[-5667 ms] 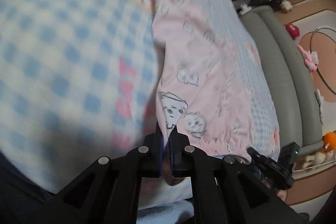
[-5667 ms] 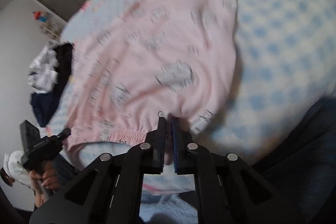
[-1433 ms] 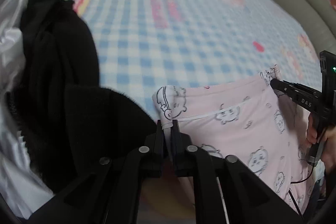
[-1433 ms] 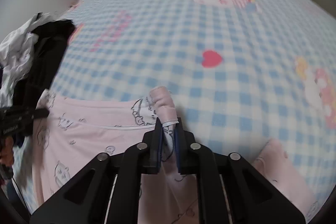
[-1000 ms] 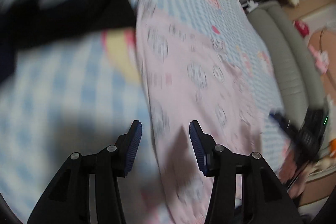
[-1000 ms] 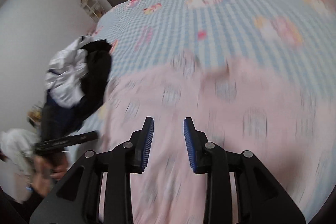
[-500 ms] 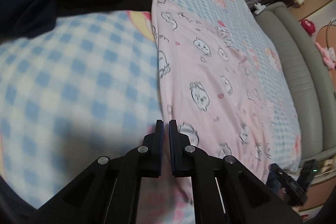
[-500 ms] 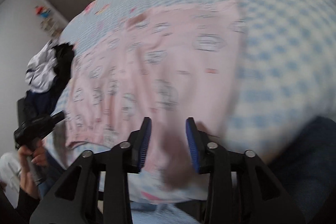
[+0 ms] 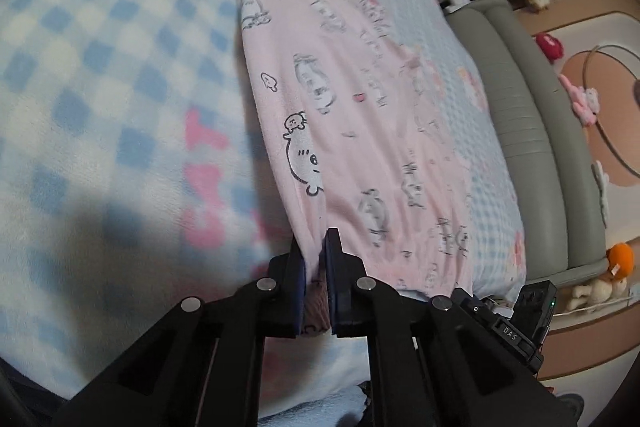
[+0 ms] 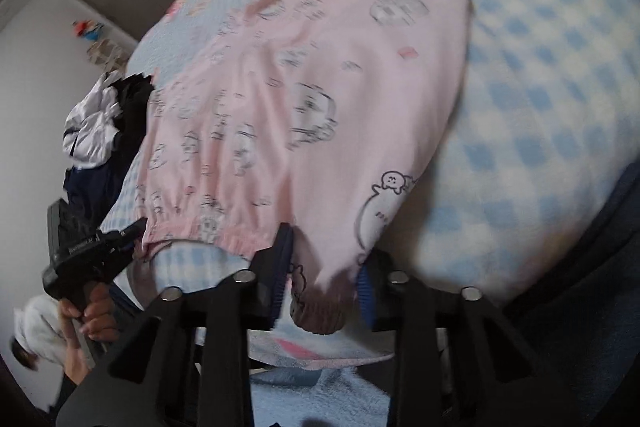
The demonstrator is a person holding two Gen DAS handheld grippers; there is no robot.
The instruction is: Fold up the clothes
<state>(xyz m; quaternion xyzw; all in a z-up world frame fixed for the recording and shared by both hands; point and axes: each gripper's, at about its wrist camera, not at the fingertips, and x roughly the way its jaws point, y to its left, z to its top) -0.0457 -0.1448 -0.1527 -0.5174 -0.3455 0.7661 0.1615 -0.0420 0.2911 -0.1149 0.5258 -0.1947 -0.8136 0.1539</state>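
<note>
The pink garment (image 9: pixel 360 115), printed with small cartoon animals, lies spread on the blue checked bed (image 9: pixel 100 67), its long axis running away from both claws toward the far side of the mattress, with the gathered waistband (image 10: pixel 192 227) at the near edge by the person. The left claw (image 9: pixel 314 259) is clamped on the garment's near left corner, cloth pinched between its fingers. The right claw (image 10: pixel 324 267) stands with its jaws apart, straddling the near right corner; the cloth hangs between the fingers but is not gripped there. So both claws sit at the same near end, one at each corner, and the rest of the garment stretches straight ahead of them. A heap of dark and white clothes (image 10: pixel 104 123) lies just beside the garment's far left edge, nearer the left claw's side. Any fold carried forward would likely travel along that long axis, away from the person.
</note>
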